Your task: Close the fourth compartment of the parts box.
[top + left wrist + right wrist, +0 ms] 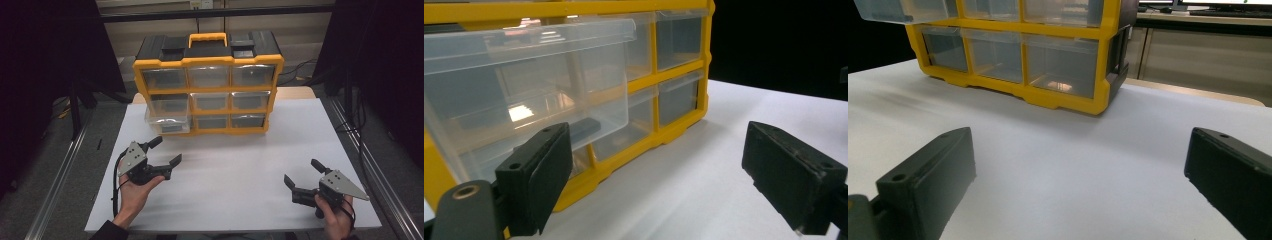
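Yellow-and-black organizer (pixel 207 82) stands at the far side of the white table (pixel 240 200), three rows of three clear drawers. Bottom-left drawer (pixel 167 122) is pulled out, sticking forward past the frame; the other eight sit flush.

Left gripper (pixel 165 155) hovers just in front of that open drawer, close but not touching. Jaws spread wide, nothing held. Right gripper (pixel 300 186) sits well apart at the near right of the table, jaws also wide, nothing held.

Left gripper view: a dark flat oblong piece (pixel 586 129) lies inside the open drawer (pixel 524 90), seen through the clear wall. Cannot tell what it is.

Progress, as a guess: drawer is open, so that step looks done. Left to do is likely either taking the dark piece out or pushing the drawer shut. Neither has started; no contact anywhere. Left gripper is the one placed to act; the right looks parked.

Materials and shapes:
- Frame: hard moulded plastic, yellow front grid, black body, yellow carry handle (pixel 207 37) on top.
- Drawers: thin transparent plastic, glossy, boxy, lip along the top front edge, catching glare.
- Table: flat matte white sheet, smooth.
- Pads (pixel 541 175): black blocks, matte, rectangular, with screw holes.
- Each gripper carries a grey three-cornered plate and a black cable.
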`<state>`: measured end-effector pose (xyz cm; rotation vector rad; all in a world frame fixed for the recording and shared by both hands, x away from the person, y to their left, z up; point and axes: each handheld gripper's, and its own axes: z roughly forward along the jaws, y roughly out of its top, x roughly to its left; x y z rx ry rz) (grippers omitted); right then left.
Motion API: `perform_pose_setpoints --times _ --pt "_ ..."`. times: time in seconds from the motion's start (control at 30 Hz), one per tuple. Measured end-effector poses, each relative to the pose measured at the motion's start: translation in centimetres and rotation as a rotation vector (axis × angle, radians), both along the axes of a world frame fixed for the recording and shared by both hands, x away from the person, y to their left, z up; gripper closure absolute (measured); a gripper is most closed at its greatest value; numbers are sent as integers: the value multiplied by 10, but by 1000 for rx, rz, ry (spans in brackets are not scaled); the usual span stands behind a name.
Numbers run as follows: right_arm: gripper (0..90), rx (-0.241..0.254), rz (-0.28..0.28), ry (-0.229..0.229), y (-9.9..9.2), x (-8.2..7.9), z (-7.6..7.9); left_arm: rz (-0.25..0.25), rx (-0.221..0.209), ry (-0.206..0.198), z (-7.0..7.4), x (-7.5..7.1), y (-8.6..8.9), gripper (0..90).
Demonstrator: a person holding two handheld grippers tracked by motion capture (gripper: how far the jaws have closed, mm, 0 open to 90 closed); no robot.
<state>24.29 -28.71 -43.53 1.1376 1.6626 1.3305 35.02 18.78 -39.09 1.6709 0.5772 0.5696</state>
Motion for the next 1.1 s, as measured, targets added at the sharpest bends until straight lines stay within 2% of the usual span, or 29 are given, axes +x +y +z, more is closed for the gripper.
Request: perform_pose_setpoints --times 0.13,0.2,0.3,0.37,0.57,0.83,1.03,1.1 --pt "0 1 4 2 0 1 0 8 -26 6 0 5 0 220" --pt "0 0 2 3 0 1 0 10 -48 19 0 6 2 235" --pt "0 3 3 2 0 0 0 -6 -14 19 -1 5 4 300" --pt "0 0 4 0 0 0 0 -10 -11 22 -1 5 6 340" --pt "0 3 6 1 0 0 0 -3 -19 18 0 6 8 450" --pt "0 0 5 2 0 0 0 -31 -33 27 0 7 6 600" --pt "0 -1 6 1 0 0 0 -42 -52 26 1 10 7 764" --pt "0 1 6 2 0 0 0 -36 -48 22 2 12 7 790"
